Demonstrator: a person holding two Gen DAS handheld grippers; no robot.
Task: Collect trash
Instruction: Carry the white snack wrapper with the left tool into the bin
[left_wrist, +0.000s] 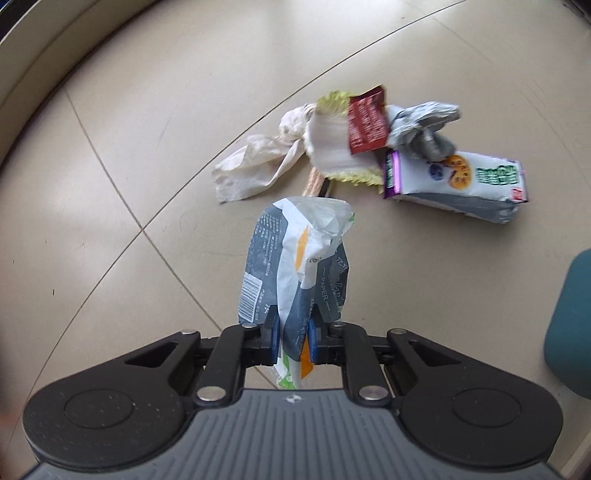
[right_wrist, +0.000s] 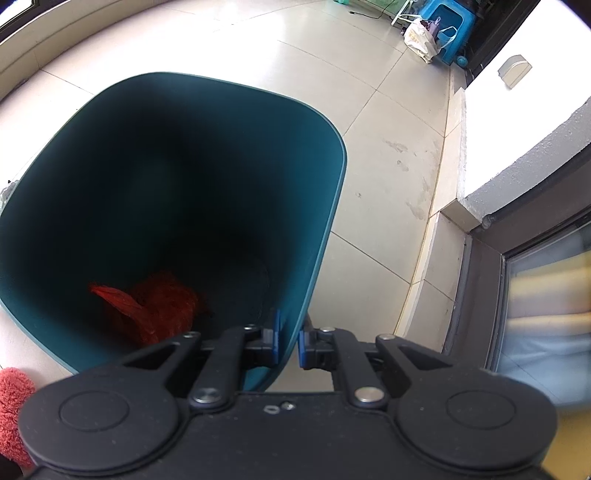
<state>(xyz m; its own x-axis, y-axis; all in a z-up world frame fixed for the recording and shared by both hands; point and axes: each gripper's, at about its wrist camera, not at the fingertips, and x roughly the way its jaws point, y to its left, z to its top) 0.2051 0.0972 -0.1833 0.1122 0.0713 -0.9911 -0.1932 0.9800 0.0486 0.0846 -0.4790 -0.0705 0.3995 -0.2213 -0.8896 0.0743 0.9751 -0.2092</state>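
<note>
The teal bin (right_wrist: 177, 206) stands on the tiled floor (right_wrist: 388, 184), with a red bag (right_wrist: 155, 306) at its bottom. The right tool (right_wrist: 289, 345) is clamped on the bin's near rim. Beside the bin, the left tool (left_wrist: 292, 339) is clamped on a crumpled paper wrapper (left_wrist: 295, 258), held above the floor. Beyond it lie a carton (left_wrist: 461, 181), tissue (left_wrist: 255, 166) and a red packet (left_wrist: 367, 120).

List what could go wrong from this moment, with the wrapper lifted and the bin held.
1. The left claw pinches only the lower end of the crumpled wrapper; it could slip out while being carried.
2. The right claw grips the teal bin by its thin rim, so the bin could tilt or slide.
3. The dangling wrapper could brush the trash pile.
</note>
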